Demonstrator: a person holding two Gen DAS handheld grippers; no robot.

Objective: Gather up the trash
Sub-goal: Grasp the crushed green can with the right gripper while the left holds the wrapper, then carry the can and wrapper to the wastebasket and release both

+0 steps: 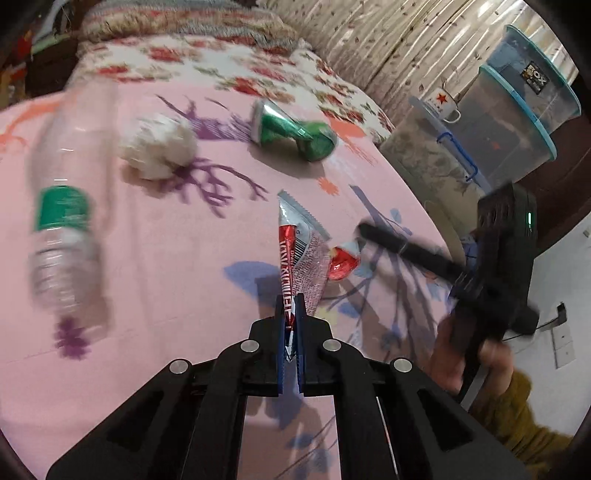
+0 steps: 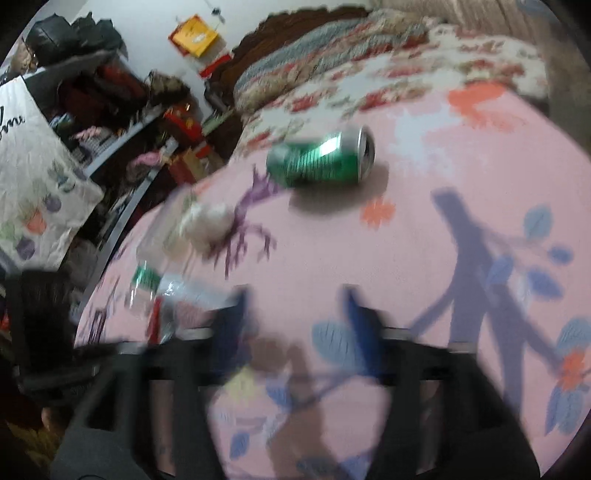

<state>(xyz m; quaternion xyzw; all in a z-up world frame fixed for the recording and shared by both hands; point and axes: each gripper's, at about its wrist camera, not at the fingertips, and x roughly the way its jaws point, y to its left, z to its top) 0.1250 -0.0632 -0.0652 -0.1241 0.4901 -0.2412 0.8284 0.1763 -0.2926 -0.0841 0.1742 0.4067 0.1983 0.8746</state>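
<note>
My left gripper (image 1: 291, 314) is shut on the lower end of a red and silver wrapper (image 1: 299, 243), which stands up from the pink bedspread (image 1: 184, 277). A small red and white scrap (image 1: 343, 263) lies just right of it, by a finger (image 1: 399, 247) of the right gripper. On the bedspread lie a dented green can (image 1: 291, 129) (image 2: 321, 158), a white paper ball (image 1: 159, 146) (image 2: 207, 221) and a clear plastic bottle with a green label (image 1: 66, 221) (image 2: 151, 280). My right gripper (image 2: 295, 314) is open over bare bedspread, nothing between its fingers. The right wrist view is blurred.
Stacked clear storage bins (image 1: 517, 122) with a star-marked mug (image 1: 443, 105) stand beyond the bed's right edge. A floral quilt and pillow (image 1: 184, 22) lie at the head. Cluttered shelves (image 2: 110, 110) and a printed white bag (image 2: 33, 177) stand past the left edge.
</note>
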